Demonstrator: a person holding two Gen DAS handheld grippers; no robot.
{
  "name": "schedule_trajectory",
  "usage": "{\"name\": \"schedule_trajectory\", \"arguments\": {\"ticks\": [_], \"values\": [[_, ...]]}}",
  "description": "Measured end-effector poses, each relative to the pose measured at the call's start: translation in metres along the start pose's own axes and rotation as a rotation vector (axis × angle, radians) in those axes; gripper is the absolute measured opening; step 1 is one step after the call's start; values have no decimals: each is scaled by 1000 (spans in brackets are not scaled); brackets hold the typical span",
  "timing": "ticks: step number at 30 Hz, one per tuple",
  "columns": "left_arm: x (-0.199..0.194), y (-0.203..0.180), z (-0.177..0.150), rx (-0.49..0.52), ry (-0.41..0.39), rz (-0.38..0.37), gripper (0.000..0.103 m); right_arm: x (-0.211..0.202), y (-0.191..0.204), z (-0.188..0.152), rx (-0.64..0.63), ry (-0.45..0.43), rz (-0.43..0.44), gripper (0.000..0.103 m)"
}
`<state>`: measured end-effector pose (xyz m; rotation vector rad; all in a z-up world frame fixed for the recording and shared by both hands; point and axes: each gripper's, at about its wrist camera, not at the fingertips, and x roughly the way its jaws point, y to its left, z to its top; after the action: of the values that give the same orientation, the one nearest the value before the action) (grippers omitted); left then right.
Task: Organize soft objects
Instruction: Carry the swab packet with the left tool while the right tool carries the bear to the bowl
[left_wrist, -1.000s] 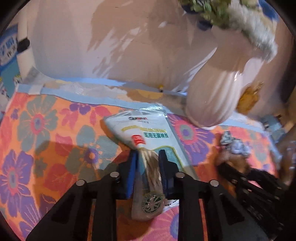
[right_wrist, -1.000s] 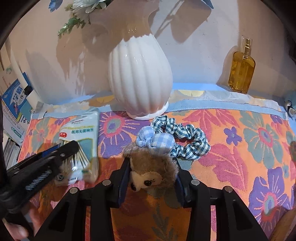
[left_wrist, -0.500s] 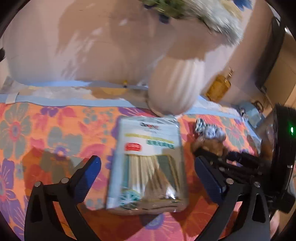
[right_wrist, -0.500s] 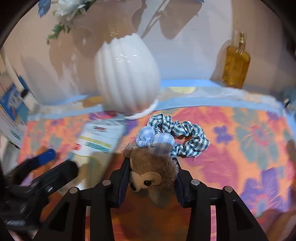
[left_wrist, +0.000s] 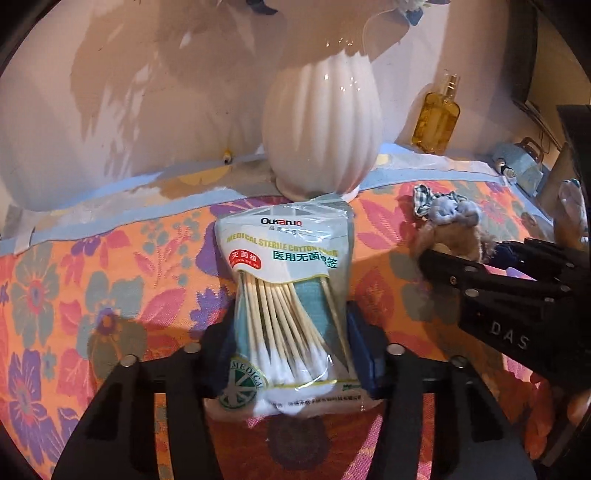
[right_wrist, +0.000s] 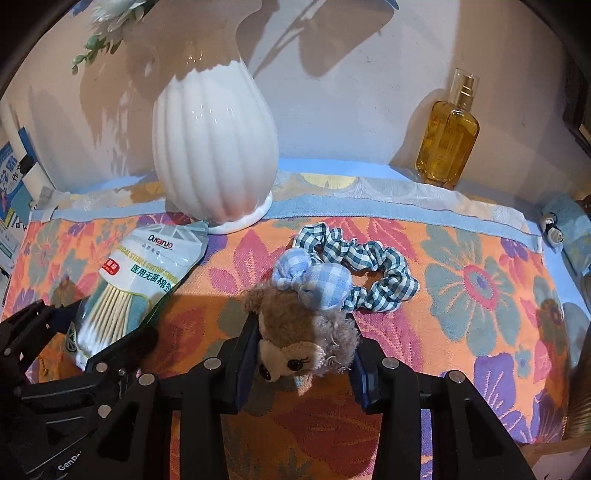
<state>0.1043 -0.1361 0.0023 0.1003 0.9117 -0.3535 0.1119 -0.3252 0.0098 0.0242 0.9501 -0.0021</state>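
Orange floral woven cloth (right_wrist: 480, 258) covers the table before a pale wall, with a ribbed white ceramic vase (right_wrist: 214, 147) at the back. Just in front of the vase lies the crinkly plastic pouch of wooden cotton swabs (left_wrist: 288, 295); my left gripper (left_wrist: 291, 350) has just been closing around its lower end, blue pads against both side edges, and I judge it light, slippery and best pinched there. My right gripper (right_wrist: 303, 354) pinches the small brown plush bear with a blue gingham bow (right_wrist: 303, 332) by its squashy head, just beside a checked fabric scrunchie (right_wrist: 369, 266).

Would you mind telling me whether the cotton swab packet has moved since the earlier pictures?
Yes. In the right wrist view, the cotton swab packet has turned; its top now points toward the white vase.
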Motion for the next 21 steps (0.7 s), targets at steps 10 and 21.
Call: {"name": "schedule_trajectory", "arguments": {"ticks": [10, 21], "values": [[-14, 11, -2, -58, -51, -36, 43, -11, 8, 2, 38, -52, 73, 41], [-66, -15, -41, -87, -127, -91, 43, -51, 17, -56, 43, -131, 120, 41]]}}
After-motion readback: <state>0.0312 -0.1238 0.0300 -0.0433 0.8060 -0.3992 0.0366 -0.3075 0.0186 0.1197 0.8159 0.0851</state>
